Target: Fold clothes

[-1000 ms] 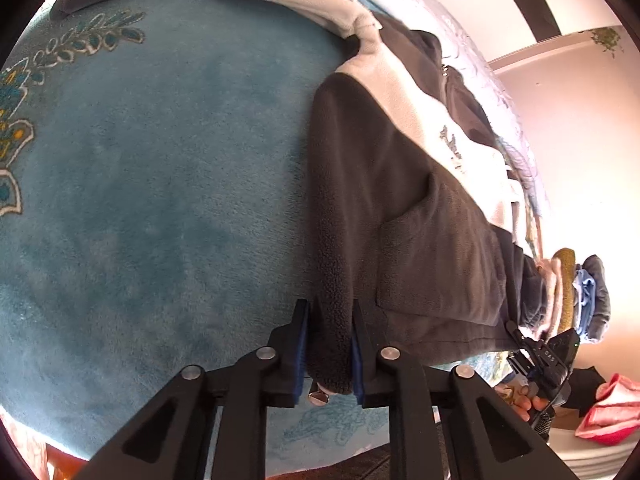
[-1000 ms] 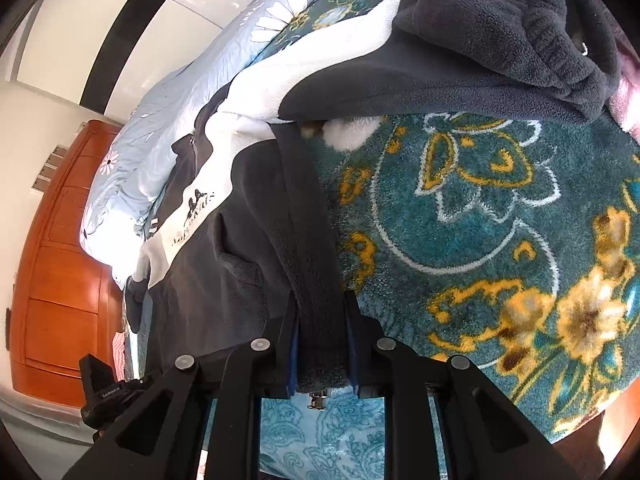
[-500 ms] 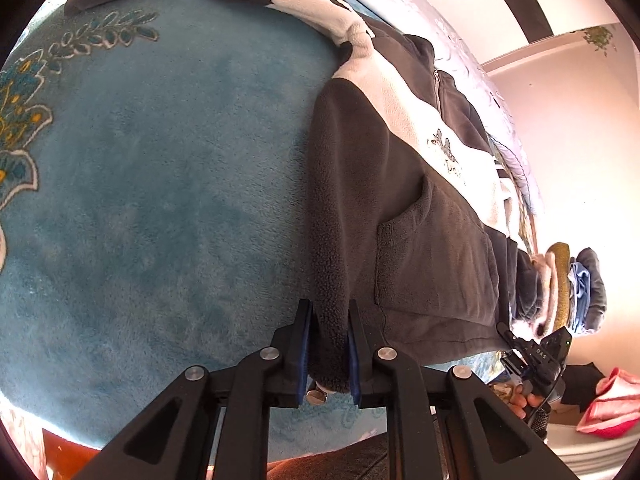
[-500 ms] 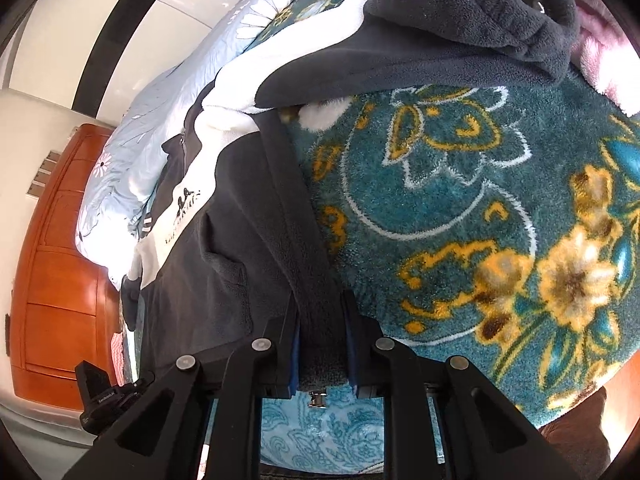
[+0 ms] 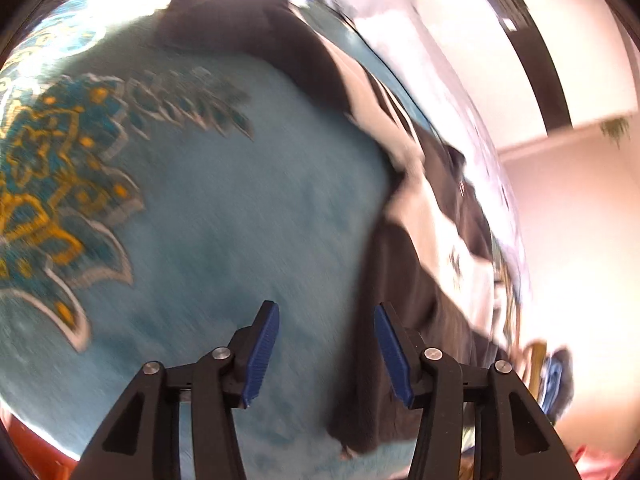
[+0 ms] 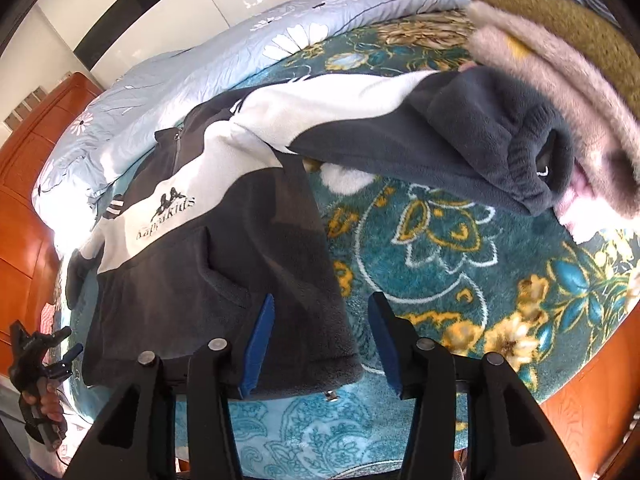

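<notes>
A dark grey and white fleece jacket lies flat on the teal flowered blanket, one sleeve stretched to the right. My right gripper hovers over the jacket's hem corner. Its jaws are opening, and the hem lies loose under the gap with neither pad pressing on it. The left wrist view is blurred. There my left gripper has its jaws opening over the blanket, with the jacket's edge just by the right finger and nothing gripped. In the right wrist view the left gripper shows small at the lower left, held by a hand.
A stack of folded clothes sits at the upper right, touching the sleeve's cuff. A light blue flowered duvet lies behind the jacket. Orange wooden furniture stands at the left, and the bed's wooden edge runs along the lower right.
Both grippers were shut on the jacket's hem and have let go. The left one has swung away to the left over the blanket; the right one has lifted slightly above the hem.
</notes>
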`<state>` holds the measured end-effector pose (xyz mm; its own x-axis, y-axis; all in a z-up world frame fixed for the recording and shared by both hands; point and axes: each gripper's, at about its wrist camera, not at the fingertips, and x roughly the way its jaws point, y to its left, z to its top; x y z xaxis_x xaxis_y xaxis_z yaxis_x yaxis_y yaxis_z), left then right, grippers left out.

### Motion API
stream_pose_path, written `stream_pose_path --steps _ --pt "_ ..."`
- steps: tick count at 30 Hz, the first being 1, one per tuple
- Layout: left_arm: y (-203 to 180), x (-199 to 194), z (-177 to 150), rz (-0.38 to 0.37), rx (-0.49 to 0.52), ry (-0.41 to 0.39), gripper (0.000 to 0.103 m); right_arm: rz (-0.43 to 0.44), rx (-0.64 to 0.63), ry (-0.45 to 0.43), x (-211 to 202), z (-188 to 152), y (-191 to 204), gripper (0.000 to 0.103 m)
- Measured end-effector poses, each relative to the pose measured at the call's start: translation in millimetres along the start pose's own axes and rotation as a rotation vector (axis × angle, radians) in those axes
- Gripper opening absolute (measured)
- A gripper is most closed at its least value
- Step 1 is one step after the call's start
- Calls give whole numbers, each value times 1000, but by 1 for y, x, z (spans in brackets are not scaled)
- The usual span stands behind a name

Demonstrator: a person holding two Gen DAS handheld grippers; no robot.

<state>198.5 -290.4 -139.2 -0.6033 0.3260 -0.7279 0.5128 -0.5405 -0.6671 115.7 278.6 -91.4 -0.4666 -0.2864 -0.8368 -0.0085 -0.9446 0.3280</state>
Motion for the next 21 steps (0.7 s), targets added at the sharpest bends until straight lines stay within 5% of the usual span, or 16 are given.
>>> stream_pose_path --steps 4,10,17,21 --pt "36 -14 50 -6 -191 -138 55 30 -66 -5 5 4 24 52" --pt "65 -20 110 14 -349 -314 60 65 -56 29 21 9 41 52" --pt "88 1 143 -28 -476 -390 57 46 -59 64 30 9 41 52" --pt "93 -10 158 -25 -479 -477 12 39 -48 73 31 9 36 52"
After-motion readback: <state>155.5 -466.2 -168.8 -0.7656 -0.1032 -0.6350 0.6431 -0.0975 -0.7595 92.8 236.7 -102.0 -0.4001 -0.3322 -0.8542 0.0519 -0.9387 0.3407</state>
